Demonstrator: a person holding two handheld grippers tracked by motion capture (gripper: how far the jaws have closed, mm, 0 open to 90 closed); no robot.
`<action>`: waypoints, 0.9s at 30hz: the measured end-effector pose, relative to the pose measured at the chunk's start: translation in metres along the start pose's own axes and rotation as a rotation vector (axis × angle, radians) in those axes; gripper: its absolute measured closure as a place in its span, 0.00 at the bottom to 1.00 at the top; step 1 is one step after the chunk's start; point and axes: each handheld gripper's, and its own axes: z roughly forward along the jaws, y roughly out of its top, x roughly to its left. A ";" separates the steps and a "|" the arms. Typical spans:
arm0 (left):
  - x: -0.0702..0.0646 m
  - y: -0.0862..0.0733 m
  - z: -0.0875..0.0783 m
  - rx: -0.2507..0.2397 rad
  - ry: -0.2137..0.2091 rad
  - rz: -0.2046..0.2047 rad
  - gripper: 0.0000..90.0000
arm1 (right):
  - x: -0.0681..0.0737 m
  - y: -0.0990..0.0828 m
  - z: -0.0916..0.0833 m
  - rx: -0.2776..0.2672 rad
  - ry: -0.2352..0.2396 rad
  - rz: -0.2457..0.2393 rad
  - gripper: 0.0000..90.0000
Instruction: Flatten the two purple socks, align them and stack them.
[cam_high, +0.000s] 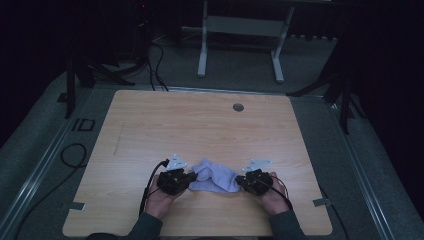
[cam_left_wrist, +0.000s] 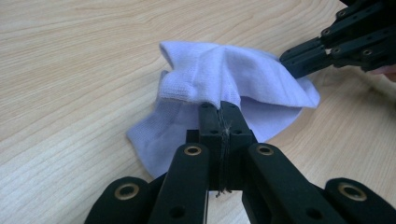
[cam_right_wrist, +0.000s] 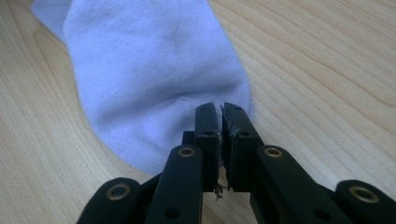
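I have the white sock (cam_high: 215, 176) lying crumpled on the wooden desk (cam_high: 200, 125), near the desk's front edge and well short of the round grommet hole (cam_high: 238, 107) toward its far side. Taking the sock as my landmark, my left hand-held gripper (cam_high: 189, 176) sits at its left end and my right hand-held gripper (cam_high: 241, 181) at its right end, both low over the desk with my hands (cam_high: 162, 197) behind them.

In the left gripper view, the left hand-held gripper (cam_left_wrist: 220, 106) is clenched on the sock (cam_left_wrist: 224, 93): its two black jaws meet with a bunched fold of the ribbed cuff fabric pinched between them, and the cloth rises in a small peak just beyond the tips. The right hand-held gripper (cam_left_wrist: 292, 60) shows at the far side of the sock there, its tips at the sock's edge.

In the right gripper view, the right hand-held gripper (cam_right_wrist: 220, 108) has its jaws nearly together over the rounded end of the sock (cam_right_wrist: 154, 79), a thin gap left between the tips. I cannot tell whether fabric is caught in that gap. The rest of the sock stretches flat away from that end across the desk.
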 end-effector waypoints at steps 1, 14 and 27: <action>0.001 0.000 -0.001 0.003 0.000 0.001 1.00 | 0.000 0.000 0.000 0.002 0.003 0.005 0.95; 0.016 -0.009 -0.007 0.078 0.019 -0.034 0.99 | 0.002 -0.001 0.002 -0.003 -0.007 0.013 0.94; 0.017 -0.021 0.007 0.185 0.073 -0.021 0.98 | 0.002 -0.003 0.001 -0.016 -0.011 0.027 0.94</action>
